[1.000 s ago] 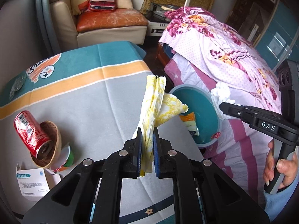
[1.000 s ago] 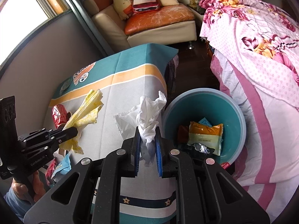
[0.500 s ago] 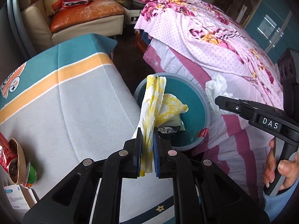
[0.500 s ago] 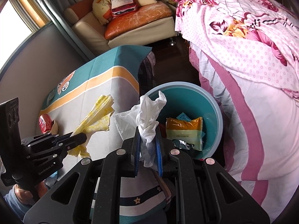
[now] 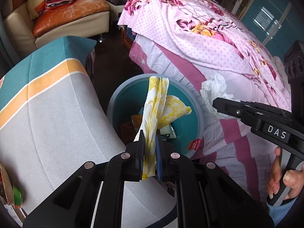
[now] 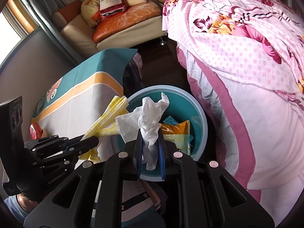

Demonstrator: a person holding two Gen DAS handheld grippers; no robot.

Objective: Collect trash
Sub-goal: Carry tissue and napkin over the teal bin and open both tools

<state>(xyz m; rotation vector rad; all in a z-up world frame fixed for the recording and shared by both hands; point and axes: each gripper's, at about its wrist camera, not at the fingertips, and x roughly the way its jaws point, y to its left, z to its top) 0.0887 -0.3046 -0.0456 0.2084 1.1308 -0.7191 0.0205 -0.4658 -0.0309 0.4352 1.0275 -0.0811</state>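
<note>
Your left gripper (image 5: 150, 138) pinches the yellow napkin (image 5: 157, 106), hanging over the teal bin (image 5: 117, 102) beside the table (image 5: 57, 114); your right gripper (image 6: 150, 133) clamps the white tissue (image 6: 150, 114) above that bin's rim, wrappers already lying inside.

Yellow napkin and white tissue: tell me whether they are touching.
Apart. The left wrist view shows the yellow napkin clamped in the left gripper over the bin, with a clear gap to the white tissue in the right gripper.
</note>
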